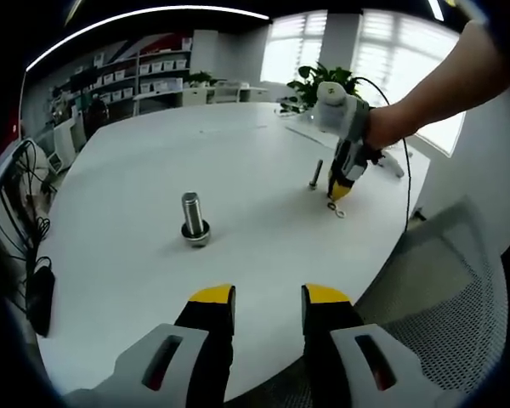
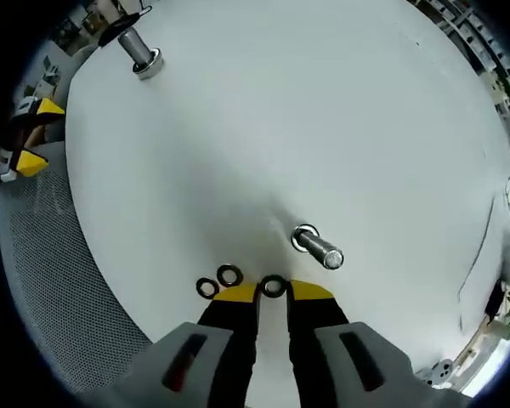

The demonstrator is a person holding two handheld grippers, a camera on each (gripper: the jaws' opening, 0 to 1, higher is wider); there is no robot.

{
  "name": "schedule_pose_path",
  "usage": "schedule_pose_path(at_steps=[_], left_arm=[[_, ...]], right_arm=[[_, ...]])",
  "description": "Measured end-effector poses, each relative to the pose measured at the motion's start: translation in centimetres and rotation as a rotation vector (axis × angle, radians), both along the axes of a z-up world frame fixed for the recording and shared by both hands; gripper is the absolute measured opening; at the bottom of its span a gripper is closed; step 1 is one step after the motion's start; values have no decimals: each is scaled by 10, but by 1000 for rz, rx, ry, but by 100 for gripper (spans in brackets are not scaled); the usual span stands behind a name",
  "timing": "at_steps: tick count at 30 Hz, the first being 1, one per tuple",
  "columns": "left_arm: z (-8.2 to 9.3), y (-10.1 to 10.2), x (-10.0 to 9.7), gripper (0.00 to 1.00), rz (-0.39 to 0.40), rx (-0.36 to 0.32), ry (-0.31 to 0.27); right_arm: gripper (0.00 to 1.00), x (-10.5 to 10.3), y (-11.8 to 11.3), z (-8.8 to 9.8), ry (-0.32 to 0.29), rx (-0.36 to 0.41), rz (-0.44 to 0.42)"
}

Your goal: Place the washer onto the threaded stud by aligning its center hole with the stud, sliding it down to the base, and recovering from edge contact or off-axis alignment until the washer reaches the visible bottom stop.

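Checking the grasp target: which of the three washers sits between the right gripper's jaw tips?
The rightmost washer, between the right gripper tips; the other two washers lie left of them.

- Two threaded studs stand on the table: a large one (image 2: 140,51) and a smaller one (image 2: 317,246).
- Three washers (image 2: 229,275) lie near the smaller stud.

No legible text — nothing readable.
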State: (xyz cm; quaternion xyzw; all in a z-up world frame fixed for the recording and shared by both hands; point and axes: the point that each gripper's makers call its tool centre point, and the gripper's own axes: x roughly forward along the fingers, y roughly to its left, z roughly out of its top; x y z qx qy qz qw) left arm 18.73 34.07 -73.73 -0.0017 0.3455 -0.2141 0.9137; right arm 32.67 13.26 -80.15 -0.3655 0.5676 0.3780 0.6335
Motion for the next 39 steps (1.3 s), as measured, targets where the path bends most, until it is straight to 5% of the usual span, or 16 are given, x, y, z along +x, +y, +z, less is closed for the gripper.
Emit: schedule_pose_path(at_steps=[21, 39], left_arm=[[1, 1, 0, 29, 8, -1, -4], [2, 1, 1, 29, 10, -3, -12]], right_arm=[[14, 1, -1, 2, -31, 124, -68], [14, 26, 9, 48, -152, 222, -64]])
